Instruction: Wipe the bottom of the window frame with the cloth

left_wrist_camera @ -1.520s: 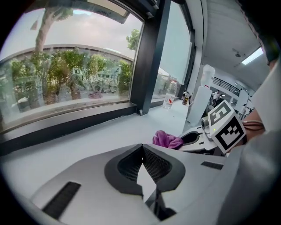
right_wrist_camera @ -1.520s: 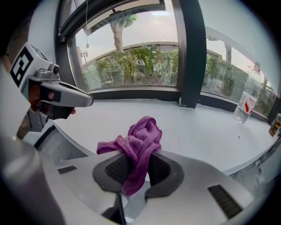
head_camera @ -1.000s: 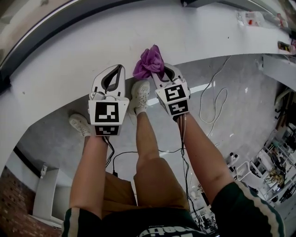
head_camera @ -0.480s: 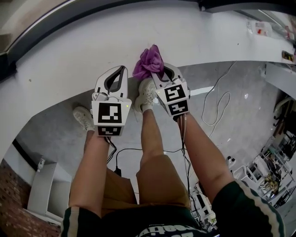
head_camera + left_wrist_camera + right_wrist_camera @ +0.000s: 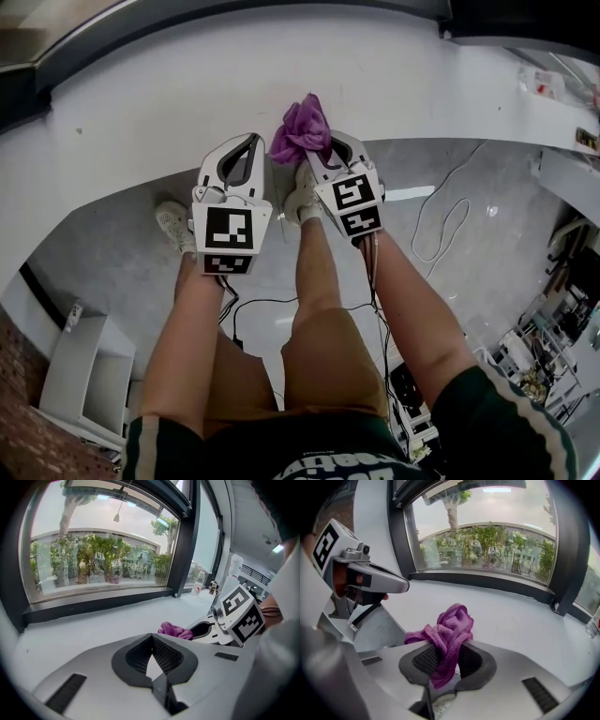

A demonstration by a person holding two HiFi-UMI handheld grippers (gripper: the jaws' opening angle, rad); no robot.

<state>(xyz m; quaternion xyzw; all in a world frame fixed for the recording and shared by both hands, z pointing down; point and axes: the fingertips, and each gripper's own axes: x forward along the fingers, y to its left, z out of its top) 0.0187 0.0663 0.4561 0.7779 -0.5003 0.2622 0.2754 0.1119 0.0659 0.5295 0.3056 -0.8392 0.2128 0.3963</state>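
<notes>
The right claw clamped the cloth with its bunch protruding at 12 o'clock toward the window frame for wiping; the left claw (closed, empty) hovered at 9 o'clock.

Left claw closed, empty; right claw beside it, clamped on cloth; both pointing forward.

The right gripper holds a purple cloth over the white sill, left gripper beside.

cloth in right claw | left claw beside, left | sill ahead
</notes>
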